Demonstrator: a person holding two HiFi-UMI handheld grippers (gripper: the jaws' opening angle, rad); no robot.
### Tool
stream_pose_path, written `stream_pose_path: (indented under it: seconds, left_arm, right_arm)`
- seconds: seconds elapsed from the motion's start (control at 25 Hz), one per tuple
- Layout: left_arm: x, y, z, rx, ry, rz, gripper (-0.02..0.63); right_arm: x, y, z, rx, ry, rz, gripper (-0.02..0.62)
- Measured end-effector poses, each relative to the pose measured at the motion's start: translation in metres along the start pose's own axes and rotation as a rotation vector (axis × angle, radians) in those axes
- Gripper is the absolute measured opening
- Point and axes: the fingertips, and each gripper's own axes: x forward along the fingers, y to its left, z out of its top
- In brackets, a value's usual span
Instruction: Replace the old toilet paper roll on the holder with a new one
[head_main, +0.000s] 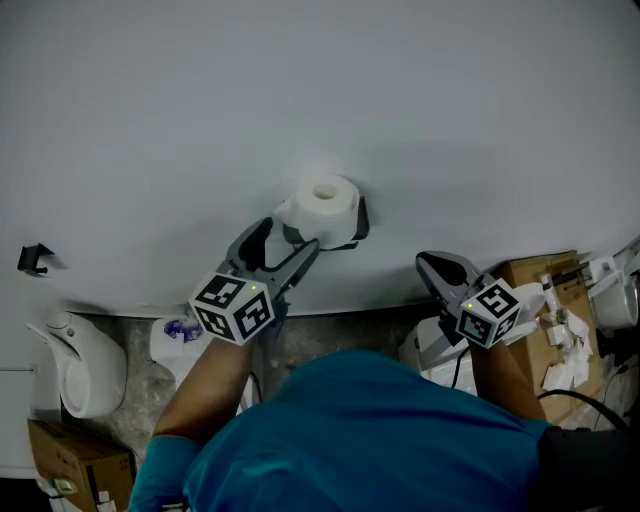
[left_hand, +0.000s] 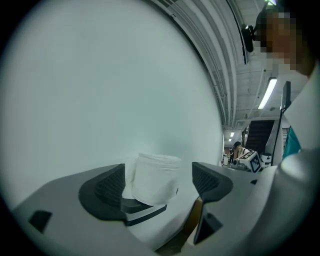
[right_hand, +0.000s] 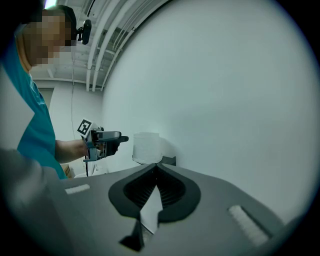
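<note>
- Left gripper (head_main: 297, 235) is let go and wide open, pointing pretty much level at the white wall (head_main: 300, 80).
- The toilet paper roll (head_main: 322, 203) stands on end right at that gripper's tips, sitting on the black holder (head_main: 360, 220) that's fixed to the wall.
- In the left gripper view the roll sits in the gap between the two ribbed pads (left_hand: 107, 186). There's clear space on the far pad's side. On the near pad's side it's super close and I honestly can't tell if it touches. Either way it's not being squeezed.
- The holder's black ledge shows just under the roll, below and between the pads.
- Right gripper (head_main: 428, 265) is clenched, with the pads meeting at the tips and nothing between them. It's well off to the roll's side, not touching it.
- From the right gripper's view, the roll and holder are ahead and a bit left, with the left gripper just left of the roll.
- Beyond the right gripper's outer side there's a cardboard box (head_main: 545, 275) with some clutter.
- Way out past the left gripper's outer side, a small black hook (head_main: 35, 258) sticks out of the wall.
</note>
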Motion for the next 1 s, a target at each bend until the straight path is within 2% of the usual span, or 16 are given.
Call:
stream_pose_path:
  seconds: [0.12, 0.28, 0.72, 0.88, 1.0]
  left_arm:
    - [0.016, 0.002, -0.004, 0.033, 0.043, 0.052, 0.474]
    - [0.034, 0.0, -0.009, 0.057, 0.101, 0.091, 0.515]
    - [0.083, 0.011, -0.032, 0.124, 0.229, 0.221, 0.517]
    - [0.09, 0.016, -0.038, 0.108, 0.243, 0.218, 0.514]
    - [0.092, 0.016, -0.039, 0.106, 0.237, 0.2, 0.476]
  right_arm:
    - [-0.005, -0.002, -0.004, 0.002, 0.005, 0.008, 0.002]
    - [-0.013, -0.006, -0.006, 0.009, 0.005, 0.01, 0.002]
    - [-0.034, -0.021, -0.015, 0.027, 0.002, -0.008, 0.002]
    - [-0.04, -0.027, -0.016, 0.033, -0.001, -0.024, 0.002]
    - [-0.042, -0.03, -0.016, 0.035, -0.003, -0.031, 0.002]
